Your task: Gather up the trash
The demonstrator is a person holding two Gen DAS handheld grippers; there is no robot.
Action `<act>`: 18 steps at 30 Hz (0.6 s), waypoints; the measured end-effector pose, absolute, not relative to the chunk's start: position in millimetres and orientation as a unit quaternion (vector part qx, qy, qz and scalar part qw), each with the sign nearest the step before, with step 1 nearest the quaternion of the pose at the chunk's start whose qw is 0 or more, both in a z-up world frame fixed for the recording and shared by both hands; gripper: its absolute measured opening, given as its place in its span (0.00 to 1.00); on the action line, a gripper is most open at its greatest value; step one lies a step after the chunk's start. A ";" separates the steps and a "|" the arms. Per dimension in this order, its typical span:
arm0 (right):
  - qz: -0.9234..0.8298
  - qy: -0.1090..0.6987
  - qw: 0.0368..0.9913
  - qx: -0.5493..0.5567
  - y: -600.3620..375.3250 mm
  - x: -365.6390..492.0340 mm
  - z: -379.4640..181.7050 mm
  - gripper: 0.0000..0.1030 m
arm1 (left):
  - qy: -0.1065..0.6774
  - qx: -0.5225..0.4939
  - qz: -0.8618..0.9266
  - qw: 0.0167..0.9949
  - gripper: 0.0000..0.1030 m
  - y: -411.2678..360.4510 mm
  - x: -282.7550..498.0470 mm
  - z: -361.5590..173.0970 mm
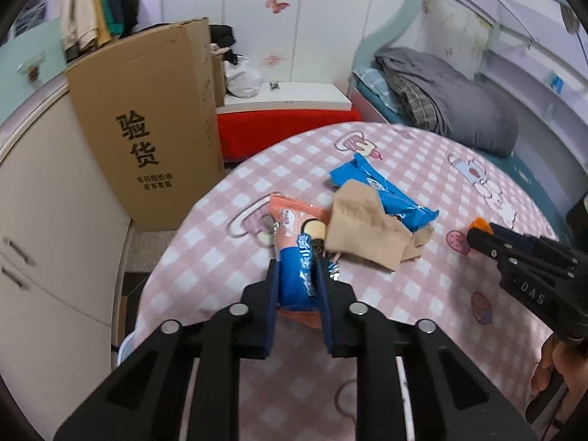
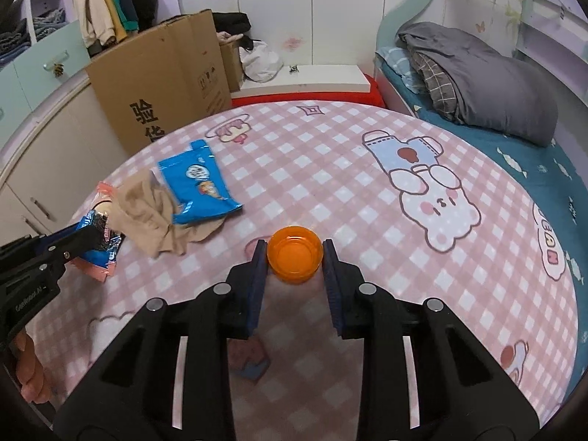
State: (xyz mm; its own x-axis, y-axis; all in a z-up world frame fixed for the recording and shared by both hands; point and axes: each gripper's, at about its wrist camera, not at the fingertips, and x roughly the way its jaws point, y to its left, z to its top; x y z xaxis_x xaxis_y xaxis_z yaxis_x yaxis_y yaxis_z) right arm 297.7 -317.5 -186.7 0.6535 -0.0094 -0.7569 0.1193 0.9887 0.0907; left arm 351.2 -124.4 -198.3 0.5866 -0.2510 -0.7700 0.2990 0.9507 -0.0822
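The left gripper (image 1: 297, 262) has its jaws clamped on a pink-and-blue snack wrapper (image 1: 294, 250) near the worktop's (image 2: 330, 154) left edge; the right gripper (image 2: 295, 248) pinches an orange cap (image 2: 295, 259) mid-worktop; its body reads "DAS"; the cardboard box (image 1: 147, 139) shows "验货"

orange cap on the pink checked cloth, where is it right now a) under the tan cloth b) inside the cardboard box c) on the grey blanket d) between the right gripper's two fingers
d: the right wrist view shows the orange cap sitting between the right gripper fingers, both pads against its sides.
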 end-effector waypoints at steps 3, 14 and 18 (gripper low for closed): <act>-0.027 0.407 0.910 0.072 -311.8 284.1 -176.4 0.28 | 0.427 0.011 -0.140 0.893 0.14 -109.4 340.0 -193.3; 0.020 0.388 0.919 0.071 -257.1 245.4 -143.5 0.28 | 0.408 -0.038 -0.106 0.906 0.13 -49.3 283.7 -172.6; 0.050 0.381 0.921 0.057 -219.1 238.4 -129.0 0.29 | 0.393 -0.050 -0.083 0.915 0.13 -23.0 266.2 -162.2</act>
